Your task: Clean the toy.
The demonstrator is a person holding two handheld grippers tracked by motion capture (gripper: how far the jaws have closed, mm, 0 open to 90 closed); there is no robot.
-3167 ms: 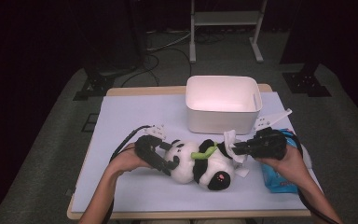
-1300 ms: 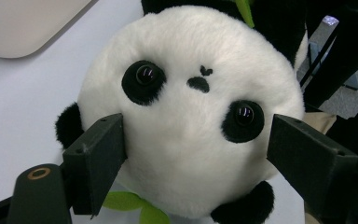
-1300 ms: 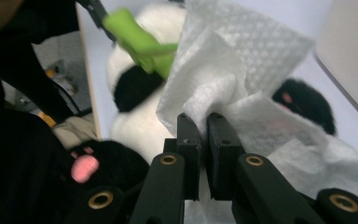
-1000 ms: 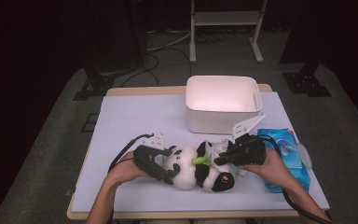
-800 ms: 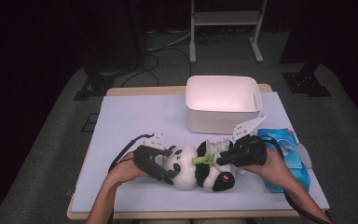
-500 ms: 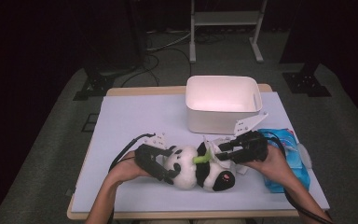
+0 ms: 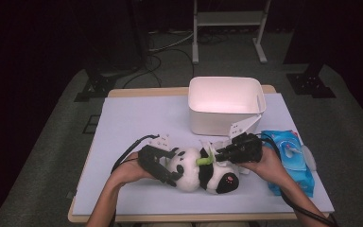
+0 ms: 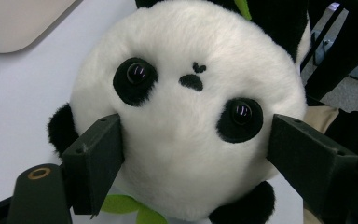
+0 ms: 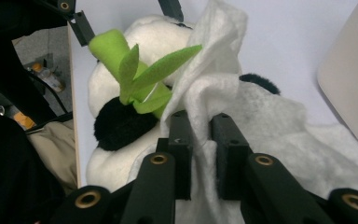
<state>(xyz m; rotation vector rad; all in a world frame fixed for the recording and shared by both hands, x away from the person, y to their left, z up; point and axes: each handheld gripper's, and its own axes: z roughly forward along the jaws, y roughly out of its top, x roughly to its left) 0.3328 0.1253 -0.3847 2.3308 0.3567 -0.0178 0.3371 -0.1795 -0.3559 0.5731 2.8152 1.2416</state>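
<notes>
The white wipe (image 9: 242, 121) is being pinched between the jaws of the right gripper (image 9: 199, 140), which have just been closing on it; the cloth is being held against the body of the panda toy (image 7: 203, 171), just beside its green bamboo sprig (image 9: 140, 74). The head of the panda is being clamped from both sides by the left gripper (image 8: 193, 154), whose jaws are standing wide and pressing into the fur below the eyes. The toy is lying on its side on the table (image 7: 137, 123), near the front edge, between the two hands. A white bin (image 7: 224, 106) is standing behind it, and a blue wipes pack (image 7: 290, 161) is lying at the right. It is judged that the toy is being wiped clean. For the next move, the head should be kept steady while the cloth is rubbed over the fur without being let slip.
</notes>
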